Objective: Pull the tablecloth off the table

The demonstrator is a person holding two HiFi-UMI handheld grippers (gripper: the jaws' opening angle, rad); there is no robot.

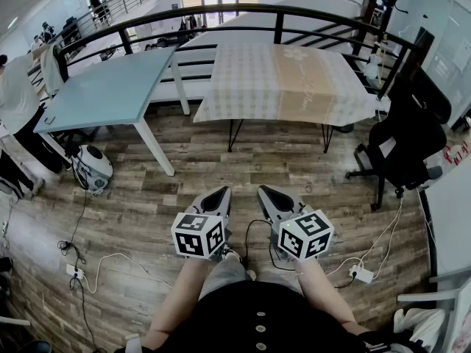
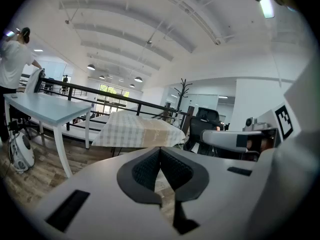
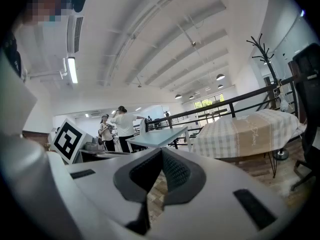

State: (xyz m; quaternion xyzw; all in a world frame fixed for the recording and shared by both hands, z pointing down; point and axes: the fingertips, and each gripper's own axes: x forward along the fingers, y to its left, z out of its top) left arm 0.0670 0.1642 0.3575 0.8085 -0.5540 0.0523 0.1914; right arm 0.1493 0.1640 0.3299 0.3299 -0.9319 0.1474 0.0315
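Tablecloth (image 1: pixel 283 79), checked in pale squares with a tan band down its middle, lies spread over the table (image 1: pixel 232 134), well ahead of both grippers. It hides the tabletop completely and its edges hang down the sides, so only thin dark legs show below. The cloth's right front corner is cut off by a black office chair (image 1: pixel 409 144). A black railing (image 1: pixel 221 12) runs behind the table, and a bare light blue table (image 1: pixel 110 87) stands to its left.

The left gripper (image 1: pixel 222 191) and right gripper (image 1: pixel 266 191) are held low and side by side over the wood floor (image 1: pixel 243 169), both pointing toward the cloth. Their jaws are closed pad against pad with nothing between them. The marker cubes hide the person's hands, leaving only bare forearms visible.
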